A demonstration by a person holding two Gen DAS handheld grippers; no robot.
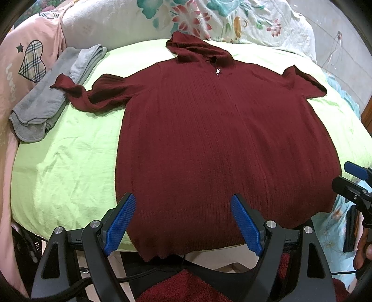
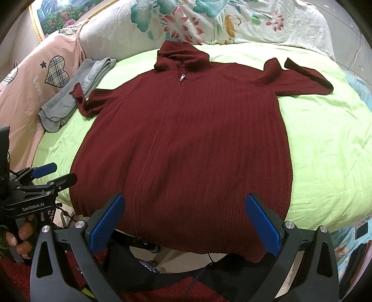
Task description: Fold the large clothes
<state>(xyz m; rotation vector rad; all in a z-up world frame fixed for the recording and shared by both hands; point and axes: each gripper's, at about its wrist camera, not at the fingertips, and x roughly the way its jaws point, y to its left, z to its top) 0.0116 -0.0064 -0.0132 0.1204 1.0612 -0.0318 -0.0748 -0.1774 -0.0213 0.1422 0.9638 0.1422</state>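
Spread fingers of left gripper (image 1: pixel 181 223) and right gripper (image 2: pixel 186 223) hover at hem of sweater (image 1: pixel 220 139), laid flat on bed (image 1: pixel 69 151) for folding

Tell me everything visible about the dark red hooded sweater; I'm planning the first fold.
The dark red hooded sweater is a ribbed knit, lying flat and face up on the light green sheet. Its front zip is closed up to a silver zipper pull at the neck. The hood points toward the floral quilt. Both sleeves spread sideways; one cuff rests on the folded grey garment, the other sleeve bends back. The hem hangs slightly over the near edge. No claw touches it.
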